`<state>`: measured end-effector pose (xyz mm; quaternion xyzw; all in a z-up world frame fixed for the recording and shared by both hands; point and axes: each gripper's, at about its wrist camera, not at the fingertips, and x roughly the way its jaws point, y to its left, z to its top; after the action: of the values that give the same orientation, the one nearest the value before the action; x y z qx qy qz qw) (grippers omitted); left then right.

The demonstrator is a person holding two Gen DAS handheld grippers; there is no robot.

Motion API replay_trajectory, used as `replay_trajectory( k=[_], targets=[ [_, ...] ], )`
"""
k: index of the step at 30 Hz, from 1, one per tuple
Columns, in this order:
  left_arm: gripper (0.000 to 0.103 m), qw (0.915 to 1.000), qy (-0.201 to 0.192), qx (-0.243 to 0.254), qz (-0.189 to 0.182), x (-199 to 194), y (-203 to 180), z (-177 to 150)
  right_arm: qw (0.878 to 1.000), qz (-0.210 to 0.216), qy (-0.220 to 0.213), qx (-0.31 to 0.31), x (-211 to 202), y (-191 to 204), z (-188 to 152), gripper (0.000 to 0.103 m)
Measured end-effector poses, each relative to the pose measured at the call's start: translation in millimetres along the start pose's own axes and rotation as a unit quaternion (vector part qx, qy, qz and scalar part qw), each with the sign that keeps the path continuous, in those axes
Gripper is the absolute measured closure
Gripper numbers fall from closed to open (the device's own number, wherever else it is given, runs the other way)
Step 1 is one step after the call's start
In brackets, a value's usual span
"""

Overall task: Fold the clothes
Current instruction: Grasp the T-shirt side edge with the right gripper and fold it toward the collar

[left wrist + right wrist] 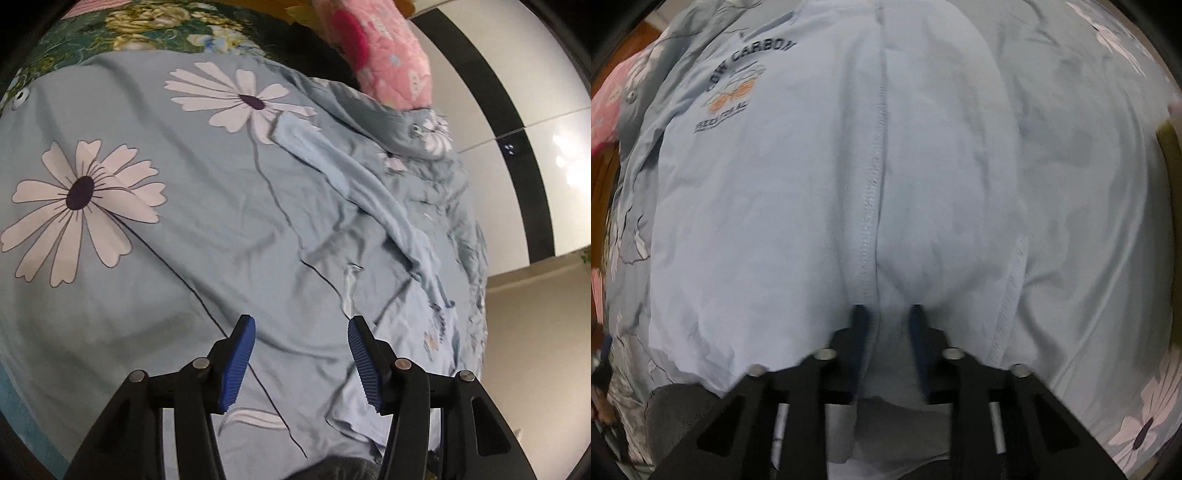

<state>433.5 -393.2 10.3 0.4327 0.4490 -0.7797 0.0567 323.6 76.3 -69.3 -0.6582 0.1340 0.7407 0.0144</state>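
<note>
On the left we see the left hand-held gripper [301, 363] spread wide and holding nothing, above the grey-blue flowered bed sheet [155, 266]. To its right the light blue T-shirt [369, 192] lies crumpled on this sheet, near a pink blanket [384, 51]. The right hand-held gripper [886, 339] has its fingers narrow, with a fold of the T-shirt between them.

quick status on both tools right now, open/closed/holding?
Left tool: open, holding nothing, above the grey-blue daisy-print bedsheet.
Right tool: fingers part-way closed around a fold of the pale blue printed T-shirt; firm grip cannot be told.
</note>
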Motion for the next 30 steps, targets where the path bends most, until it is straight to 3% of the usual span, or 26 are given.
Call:
replay_trajectory(
  k=[7,11,15,19,25,26,28,30],
  targets=[
    [0.046,0.9997,0.016,0.011,-0.016,-1.6,-10.4,-13.3,0.995,0.074,-0.037,0.051,-34.2,-25.2,-10.2,0.099],
    [0.046,0.9993,0.028,0.019,-0.018,0.3,-14.8,-21.5,0.995,0.07,-0.051,0.043,-43.6,-34.9,-14.8,0.1],
    [0.046,0.9991,0.03,0.025,-0.018,-2.0,-22.0,-25.8,0.997,0.071,-0.02,0.03,-33.2,-34.0,-15.0,0.098],
    [0.046,0.9986,0.029,0.04,-0.016,-8.1,-29.6,-26.6,0.999,0.044,0.004,0.015,-18.7,-25.1,-15.1,0.086],
    [0.046,0.9983,0.026,0.05,-0.012,-16.0,-35.7,-28.9,0.999,0.026,0.023,0.013,-1.9,-18.5,-17.8,0.085],
    [0.046,0.9983,0.026,0.052,-0.01,-16.3,-36.5,-29.9,0.999,0.025,0.022,0.013,-1.8,-18.7,-18.1,0.086],
    [0.046,0.9981,0.028,0.053,-0.01,-16.4,-38.1,-31.4,1.0,0.019,0.017,0.016,-4.2,-21.3,-18.8,0.102],
    [0.046,0.9978,0.031,0.057,-0.01,-14.9,-41.0,-33.7,1.0,0.016,0.006,0.014,-12.9,-25.6,-19.5,0.103]
  ],
)
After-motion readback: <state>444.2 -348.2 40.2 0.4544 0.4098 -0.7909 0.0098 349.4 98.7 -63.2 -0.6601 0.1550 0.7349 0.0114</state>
